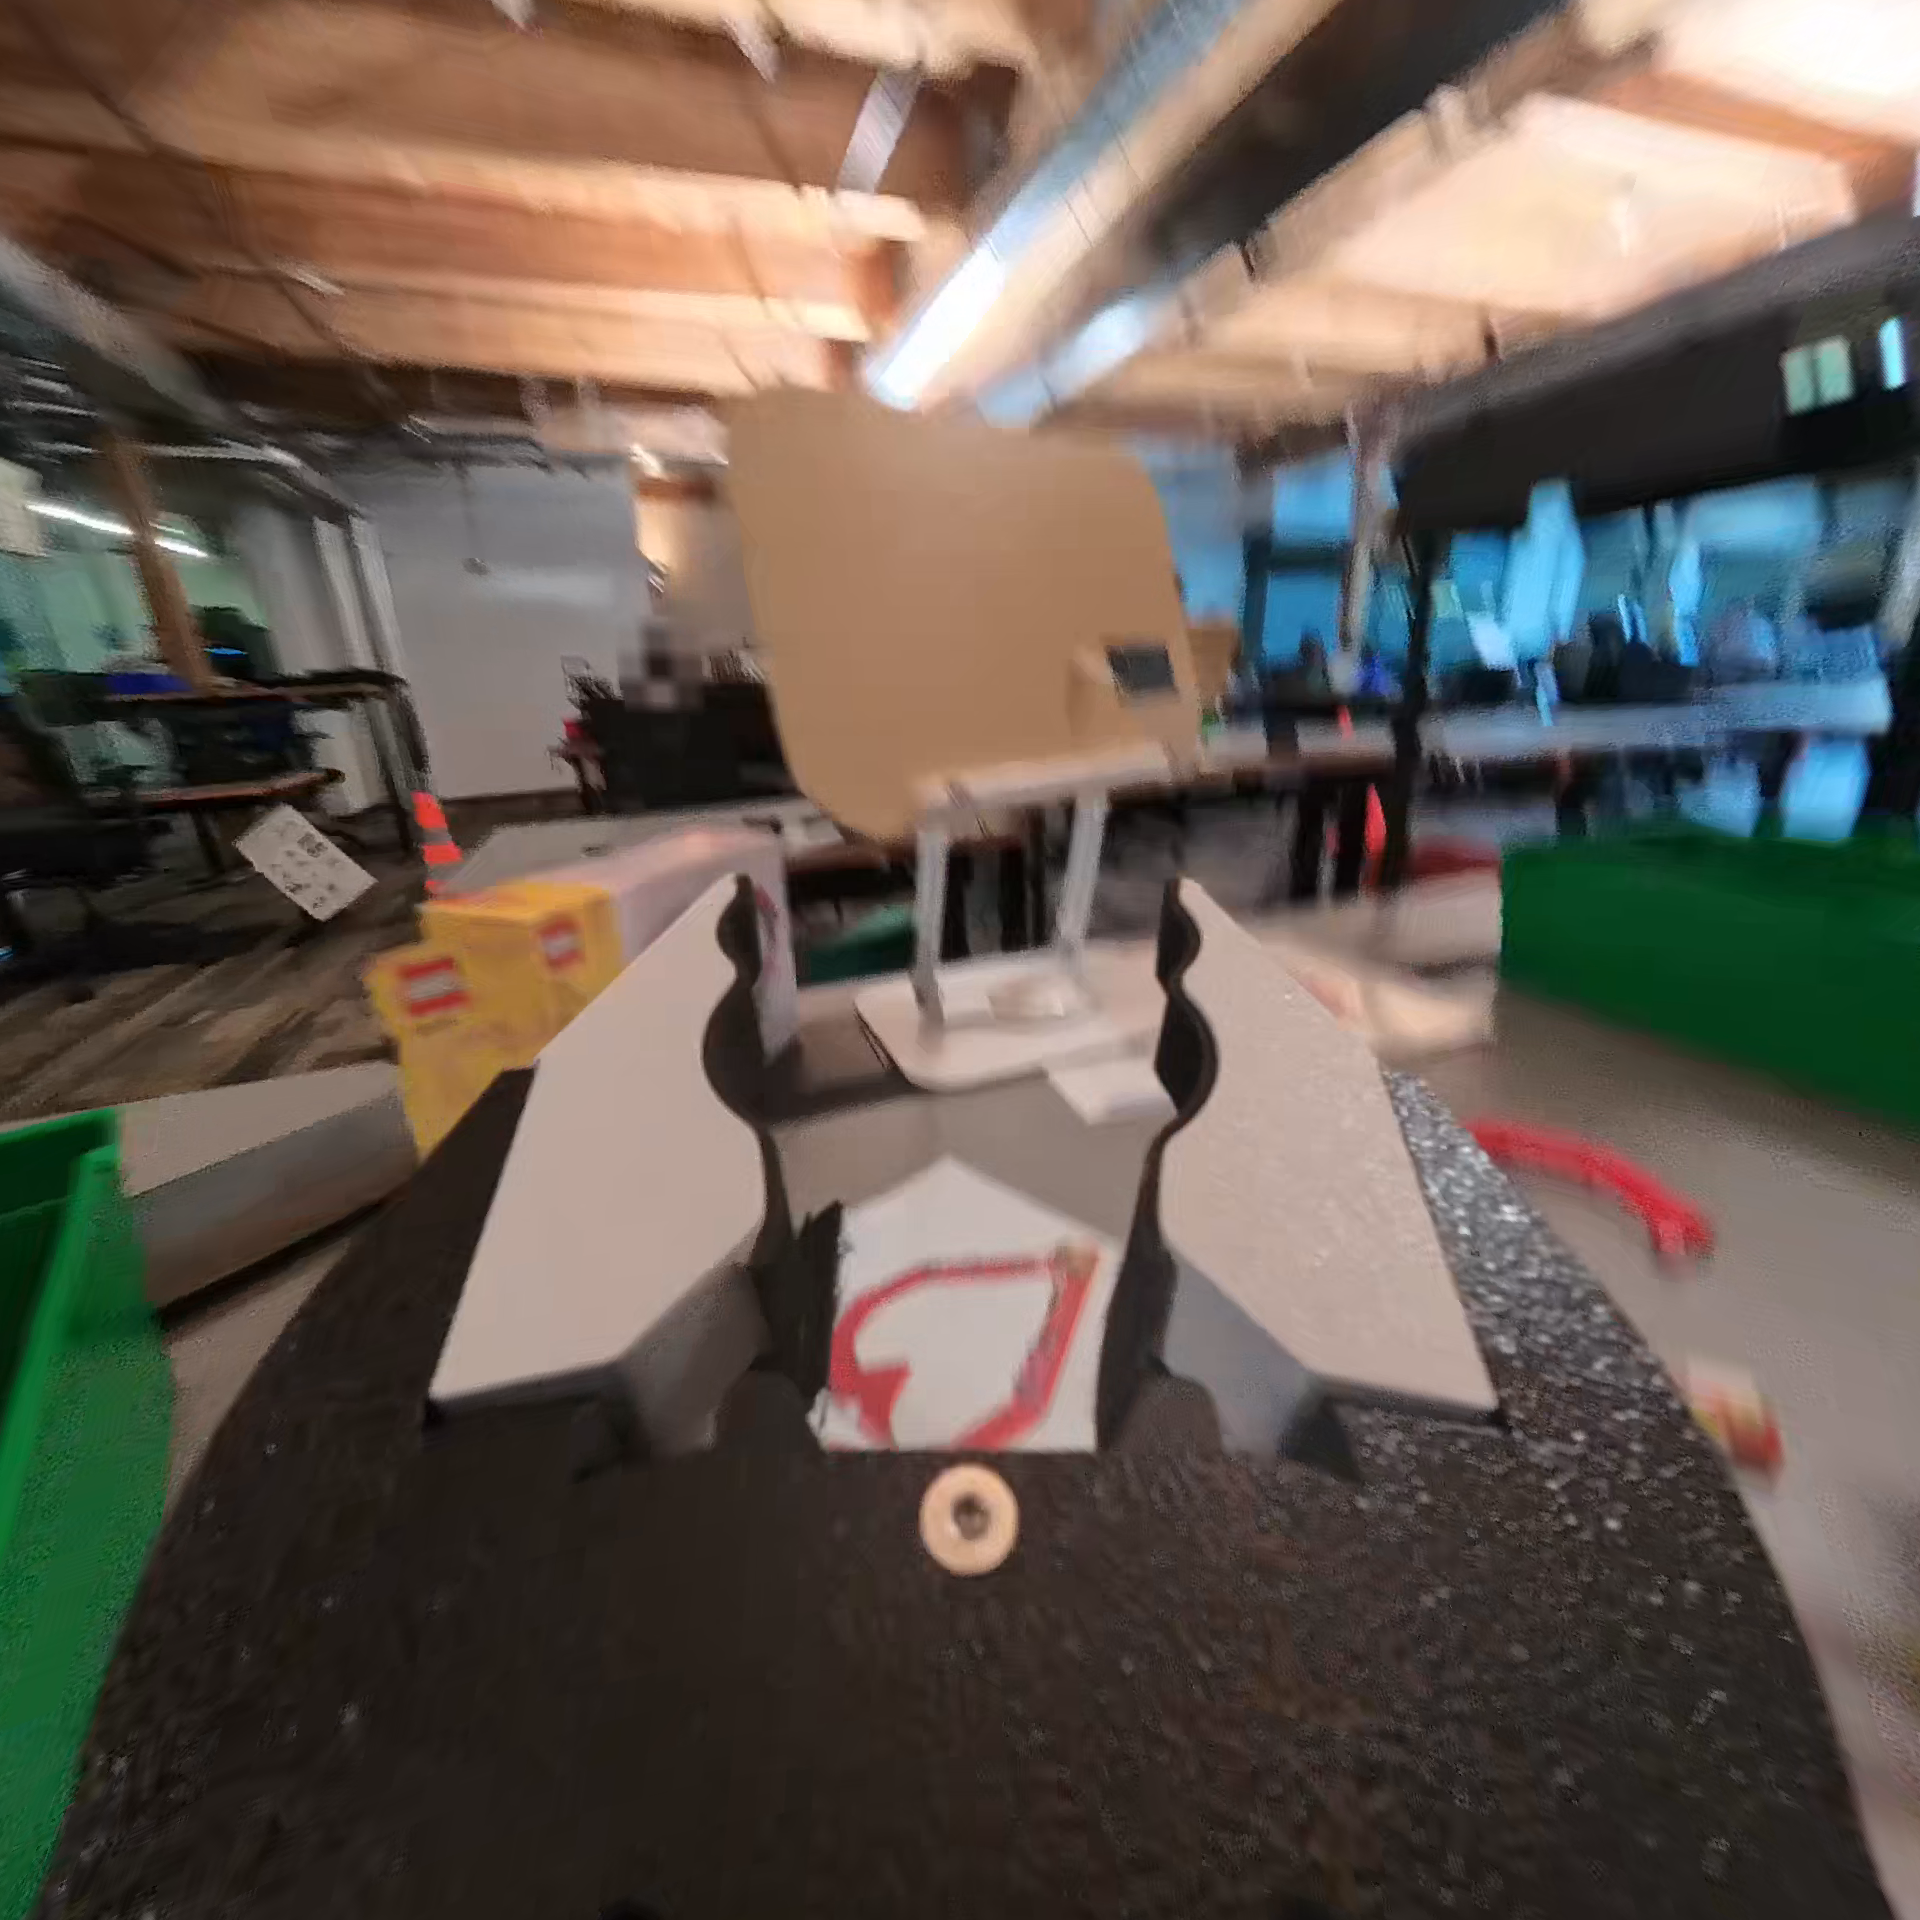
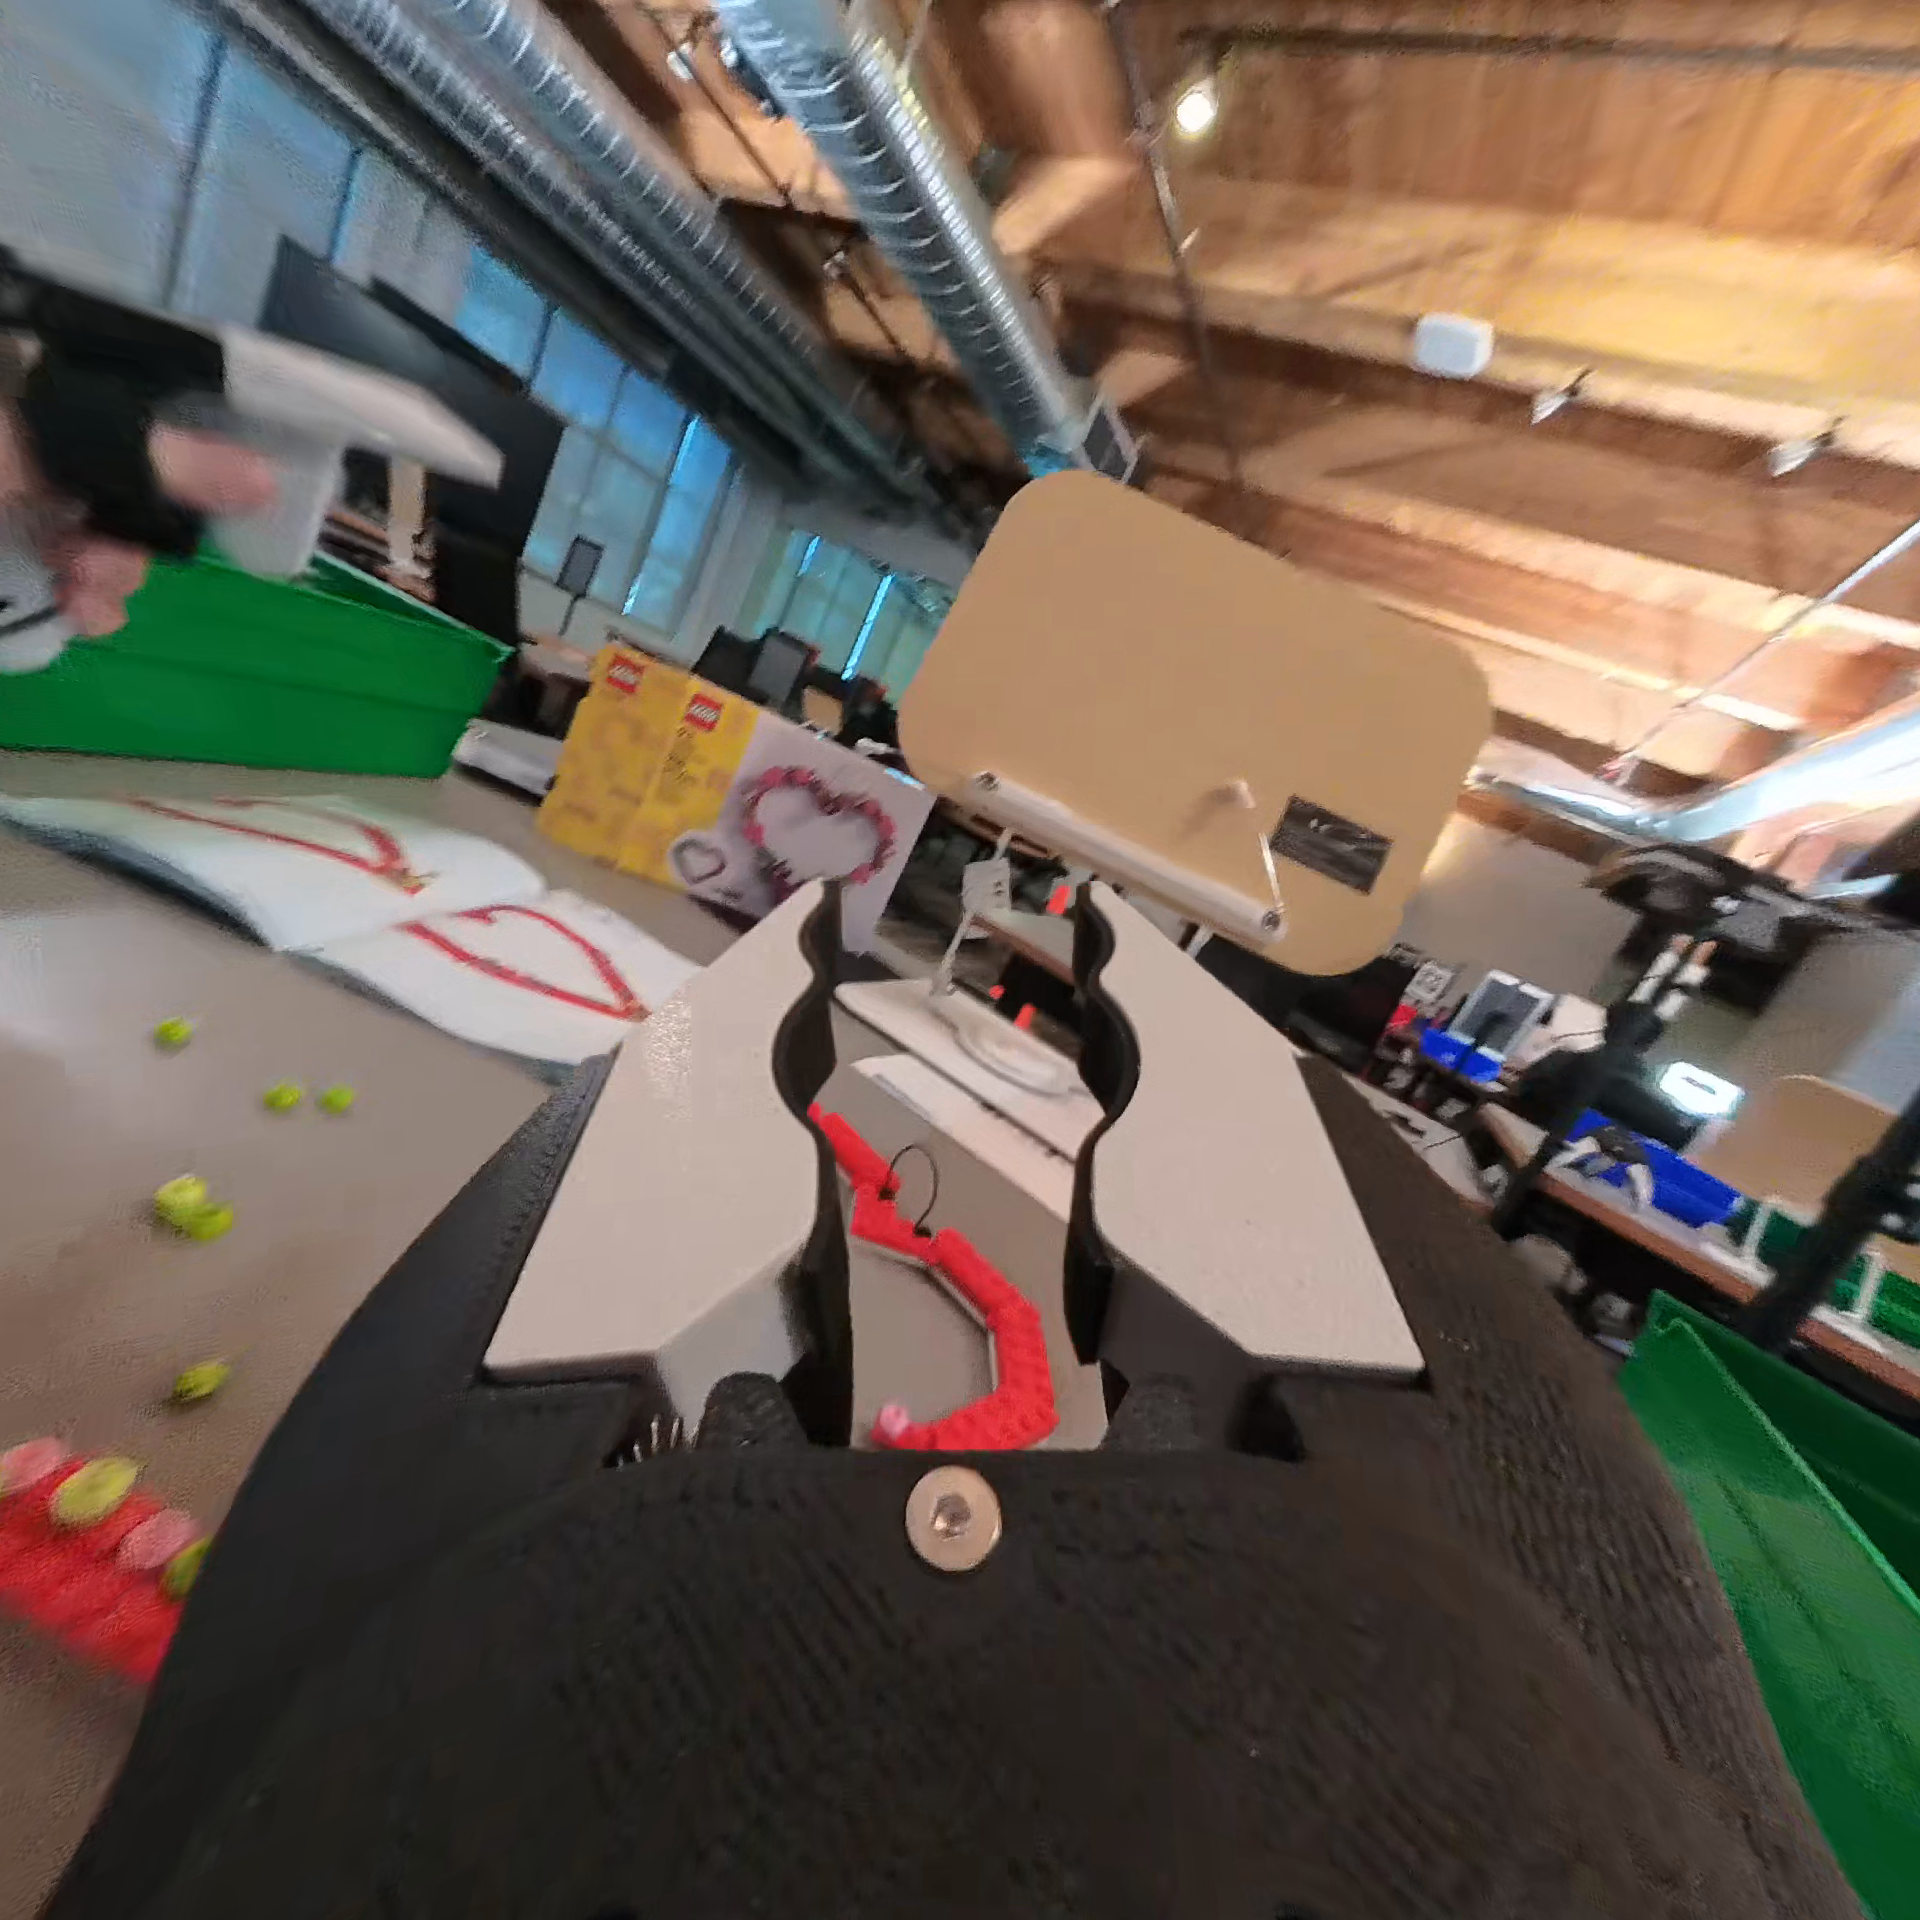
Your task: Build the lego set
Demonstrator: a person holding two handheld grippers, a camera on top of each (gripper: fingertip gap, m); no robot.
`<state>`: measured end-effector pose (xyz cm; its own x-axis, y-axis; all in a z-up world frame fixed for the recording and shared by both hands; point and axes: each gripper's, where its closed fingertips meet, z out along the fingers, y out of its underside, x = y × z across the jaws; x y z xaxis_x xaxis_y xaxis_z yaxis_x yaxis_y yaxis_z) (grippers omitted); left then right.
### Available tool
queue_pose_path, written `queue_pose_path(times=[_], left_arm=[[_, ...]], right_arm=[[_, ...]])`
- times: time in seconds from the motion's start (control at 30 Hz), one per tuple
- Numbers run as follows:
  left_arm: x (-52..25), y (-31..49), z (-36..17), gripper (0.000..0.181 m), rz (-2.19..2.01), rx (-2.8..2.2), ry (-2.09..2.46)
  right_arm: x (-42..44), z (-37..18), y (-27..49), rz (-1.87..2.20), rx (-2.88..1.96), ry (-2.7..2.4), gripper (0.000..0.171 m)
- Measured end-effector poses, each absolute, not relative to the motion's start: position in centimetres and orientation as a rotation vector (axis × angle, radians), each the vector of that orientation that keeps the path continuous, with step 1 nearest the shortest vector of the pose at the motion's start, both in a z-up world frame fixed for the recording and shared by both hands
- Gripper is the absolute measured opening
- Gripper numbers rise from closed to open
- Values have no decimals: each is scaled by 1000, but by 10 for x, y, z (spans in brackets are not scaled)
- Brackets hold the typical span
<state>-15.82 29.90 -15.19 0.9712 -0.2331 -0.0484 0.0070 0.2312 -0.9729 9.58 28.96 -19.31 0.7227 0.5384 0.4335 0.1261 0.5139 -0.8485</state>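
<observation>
In the right wrist view my right gripper [image 2: 954, 899] is open and empty, low over the table. A red curved lego strip [image 2: 971, 1320] with a small black loop on it lies on the table between and below its fingers, not gripped. Several lime-green small pieces [image 2: 192, 1205] are scattered to the left. A red assembly with pink and lime studs [image 2: 83, 1548] lies at the lower left. The left wrist view is blurred. My left gripper [image 1: 961, 914] is open and empty above the open instruction booklet [image 1: 956, 1340]. The red strip [image 1: 1600, 1184] lies to its right.
Yellow lego boxes [image 2: 665, 779] stand behind the booklet [image 2: 416, 914]. A tan board on a white stand [image 2: 1174, 727] stands at the table's back. Green bins sit at the left [image 2: 260, 675] and right [image 2: 1787, 1507]. A hand holds the left gripper [image 2: 312, 416] high at the left.
</observation>
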Motion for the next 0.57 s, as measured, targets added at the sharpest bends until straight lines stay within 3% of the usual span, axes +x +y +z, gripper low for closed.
queue_pose_path(times=[0.27,0.57], left_arm=[[-52,322,-292,63,-286,-1891,925],[-59,341,-314,38,-305,-1893,947]], right_arm=[[79,-206,283,227,-955,-851,37],[69,-213,274,284,-953,-919,36]])
